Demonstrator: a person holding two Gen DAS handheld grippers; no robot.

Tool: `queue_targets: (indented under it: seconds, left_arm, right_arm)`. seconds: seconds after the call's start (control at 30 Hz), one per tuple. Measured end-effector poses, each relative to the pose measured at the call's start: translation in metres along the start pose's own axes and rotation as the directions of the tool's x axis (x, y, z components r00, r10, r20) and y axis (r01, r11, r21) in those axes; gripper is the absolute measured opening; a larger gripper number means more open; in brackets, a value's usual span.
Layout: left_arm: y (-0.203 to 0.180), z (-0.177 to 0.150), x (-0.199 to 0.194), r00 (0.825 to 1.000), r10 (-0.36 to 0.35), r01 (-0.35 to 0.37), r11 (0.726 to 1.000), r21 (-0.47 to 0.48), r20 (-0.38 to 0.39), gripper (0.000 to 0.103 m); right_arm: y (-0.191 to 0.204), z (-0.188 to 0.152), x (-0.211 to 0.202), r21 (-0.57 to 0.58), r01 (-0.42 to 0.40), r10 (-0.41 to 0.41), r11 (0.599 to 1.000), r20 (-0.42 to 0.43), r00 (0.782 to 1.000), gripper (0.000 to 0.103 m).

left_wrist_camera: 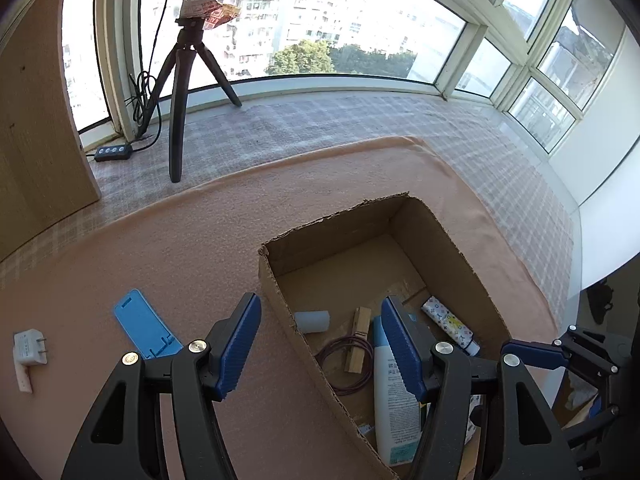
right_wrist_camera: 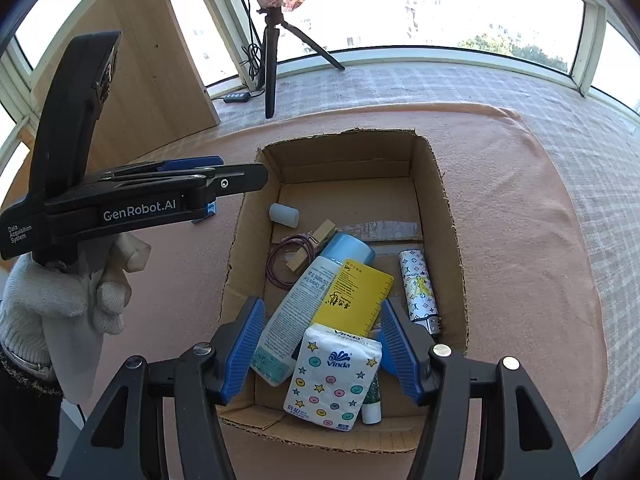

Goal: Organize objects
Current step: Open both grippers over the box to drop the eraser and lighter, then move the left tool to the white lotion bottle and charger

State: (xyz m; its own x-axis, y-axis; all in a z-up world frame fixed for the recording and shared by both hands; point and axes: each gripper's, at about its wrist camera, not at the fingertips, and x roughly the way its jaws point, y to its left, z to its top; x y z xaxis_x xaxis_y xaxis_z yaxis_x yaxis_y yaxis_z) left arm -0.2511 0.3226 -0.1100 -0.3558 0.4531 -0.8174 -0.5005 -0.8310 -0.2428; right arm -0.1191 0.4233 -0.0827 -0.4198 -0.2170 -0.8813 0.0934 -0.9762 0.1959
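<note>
On the bench at far left, the plug adapter and blue stand lie outside the cardboard box. Left tool gapes empty across its wall; right tool hangs open over the tissue pack. Lowering could snag cardboard.

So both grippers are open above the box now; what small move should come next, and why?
Probably swing the left gripper to the blue phone stand on the pink cloth. Its jaws stand open and hold nothing. The stand and the white charger lie outside the cardboard box, while the tissue pack already lies inside it, between the right gripper's open jaws.
</note>
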Motion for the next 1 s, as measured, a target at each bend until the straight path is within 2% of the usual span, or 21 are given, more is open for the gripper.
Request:
queue_targets:
  seconds: [0.2,0.5,0.73,0.87,1.0]
  left_arm:
    - [0.036,-0.008,-0.017,0.998,0.060,-0.060,0.997,-0.038,0.004,0.066]
    - [0.128,-0.026,-0.038,0.984,0.177,-0.180,0.973,-0.147,-0.032,0.066]
    - [0.210,-0.041,-0.048,0.962,0.265,-0.272,0.920,-0.283,-0.064,0.066]
    - [0.257,-0.048,-0.051,0.952,0.294,-0.305,0.877,-0.372,-0.086,0.066]
    - [0.298,-0.048,-0.055,0.929,0.358,-0.363,0.826,-0.431,-0.095,0.066]
  right_arm:
    - [0.011,0.001,-0.001,0.002,-0.031,0.031,1.000,0.004,1.000,0.056]
    - [0.036,0.004,0.009,-0.015,-0.078,0.078,0.997,-0.008,0.997,0.056]
    - [0.058,0.004,0.017,-0.043,-0.102,0.101,0.994,-0.026,0.995,0.056]
    - [0.066,0.004,0.020,-0.052,-0.107,0.106,0.993,-0.035,0.994,0.056]
    - [0.070,0.003,0.022,-0.056,-0.108,0.106,0.993,-0.042,0.994,0.056]
